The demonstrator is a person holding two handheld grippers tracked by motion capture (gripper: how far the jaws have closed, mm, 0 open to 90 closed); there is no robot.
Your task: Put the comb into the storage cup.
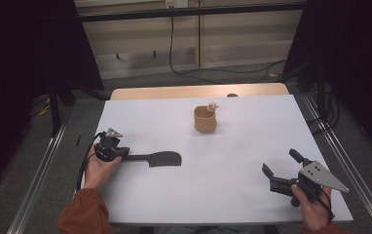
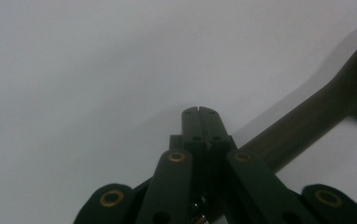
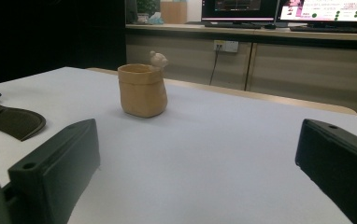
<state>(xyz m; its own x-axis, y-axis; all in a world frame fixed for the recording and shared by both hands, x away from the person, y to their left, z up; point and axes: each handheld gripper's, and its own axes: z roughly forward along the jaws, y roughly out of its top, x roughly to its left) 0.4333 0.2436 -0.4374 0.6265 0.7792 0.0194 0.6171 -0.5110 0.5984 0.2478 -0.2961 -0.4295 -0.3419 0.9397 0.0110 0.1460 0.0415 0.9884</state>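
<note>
Comb [image 2: 307, 121] head cut off at right edge; handle end prob. hidden behind left gripper [image 2: 200, 112].

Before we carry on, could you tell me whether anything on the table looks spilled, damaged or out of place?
Nothing stands out. The tan cup stands upright on the white table, and the dark comb lies flat beside the left gripper. No spill shows. The right gripper hovers open.

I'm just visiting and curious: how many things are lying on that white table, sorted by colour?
Black: 1, the spatula, lying flat beside the left gripper.
Tan: 1, the cup, standing upright with a small pale figure on its rim.
Total: 2 things, not counting the grippers.
</note>
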